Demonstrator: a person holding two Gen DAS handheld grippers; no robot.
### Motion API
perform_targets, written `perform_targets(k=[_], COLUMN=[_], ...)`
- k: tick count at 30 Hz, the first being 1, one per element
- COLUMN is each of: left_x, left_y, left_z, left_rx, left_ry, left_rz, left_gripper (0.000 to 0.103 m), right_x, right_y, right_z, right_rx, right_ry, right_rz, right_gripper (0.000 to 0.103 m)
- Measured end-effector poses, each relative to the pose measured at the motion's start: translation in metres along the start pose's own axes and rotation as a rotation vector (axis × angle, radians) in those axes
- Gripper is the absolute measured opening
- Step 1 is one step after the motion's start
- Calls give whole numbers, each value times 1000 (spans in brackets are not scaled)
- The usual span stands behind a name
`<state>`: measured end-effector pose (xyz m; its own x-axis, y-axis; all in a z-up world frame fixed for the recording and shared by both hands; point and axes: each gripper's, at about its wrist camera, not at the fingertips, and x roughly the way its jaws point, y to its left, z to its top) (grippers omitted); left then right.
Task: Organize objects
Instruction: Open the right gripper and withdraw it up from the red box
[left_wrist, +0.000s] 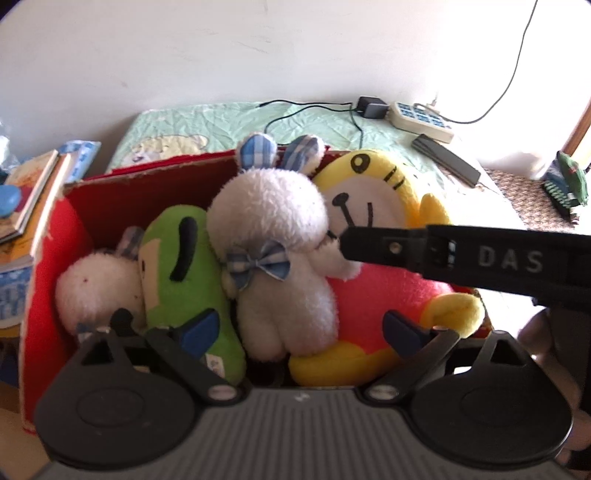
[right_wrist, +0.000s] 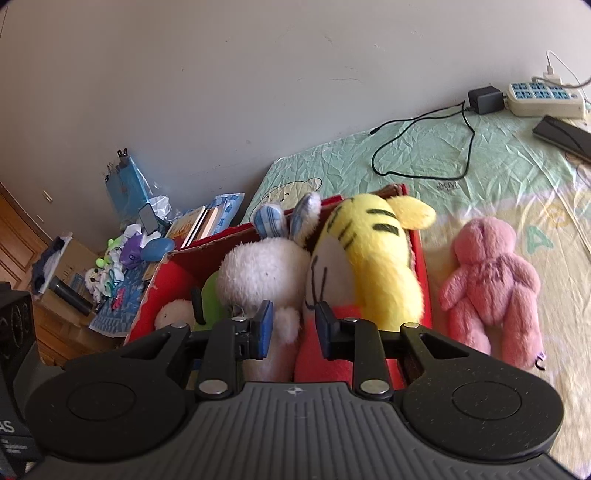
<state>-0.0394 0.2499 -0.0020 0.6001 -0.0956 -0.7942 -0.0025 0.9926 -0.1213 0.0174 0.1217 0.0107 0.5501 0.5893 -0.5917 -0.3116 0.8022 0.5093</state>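
A red cardboard box (left_wrist: 44, 266) (right_wrist: 424, 266) on the bed holds several plush toys. From left to right they are a small white rabbit (left_wrist: 96, 284), a green toy (left_wrist: 181, 273), a white rabbit with blue checked ears (left_wrist: 273, 229) (right_wrist: 258, 273) and a yellow tiger (left_wrist: 373, 195) (right_wrist: 376, 258). My left gripper (left_wrist: 301, 332) hangs open over the box's near side, with nothing between its fingers. My right gripper (right_wrist: 294, 328) is nearly closed, with the white rabbit's paw between its pads. One of its fingers (left_wrist: 369, 249) reaches in from the right. A pink teddy (right_wrist: 491, 291) lies on the bed right of the box.
A power strip (left_wrist: 421, 118) (right_wrist: 543, 96), charger (right_wrist: 484, 99), black cable (right_wrist: 424, 147) and a dark flat device (left_wrist: 447, 158) lie on the green sheet behind the box. Books (left_wrist: 33, 199) and clutter (right_wrist: 122, 258) are stacked left of the box. The wall stands close behind.
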Motion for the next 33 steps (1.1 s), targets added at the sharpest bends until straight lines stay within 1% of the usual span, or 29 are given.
perform_targets(k=[2, 5, 7, 14, 16, 17, 18, 21, 26, 33], left_x=[0, 0, -2, -14, -16, -15, -16, -20, -25, -32], left_y=[-5, -12, -14, -34, -39, -41, -44, -53, -64, -85], left_z=[-1, -2, -3, -6, -6, -5, -5, -6, -7, -7], left_rx=[-4, -14, -27, -31, -34, -35, -34, -34, -69, -84], left_ry=[8, 14, 11, -34, -32, -30, -29, -36, -33, -32], left_rz=[29, 92, 119, 237, 252, 260, 272, 313, 349, 397], left_gripper=[95, 95, 95, 96, 96, 96, 96, 96, 96, 95], right_x=[-4, -11, -15, -27, -31, -33, -35, -43, -56, -75], right_y=[-5, -11, -13, -25, -29, -31, -32, -35, -41, -53], right_z=[-1, -2, -3, -5, -4, -4, -4, -4, -2, -1], right_rx=[14, 32, 28, 29, 35, 35, 34, 15, -13, -50], right_ry=[0, 2, 5, 27, 31, 33, 35, 36, 26, 6], right_rz=[16, 38, 51, 103, 120, 128, 135, 154, 183, 196], right_gripper=[26, 26, 26, 27, 29, 33, 34, 34, 34, 33])
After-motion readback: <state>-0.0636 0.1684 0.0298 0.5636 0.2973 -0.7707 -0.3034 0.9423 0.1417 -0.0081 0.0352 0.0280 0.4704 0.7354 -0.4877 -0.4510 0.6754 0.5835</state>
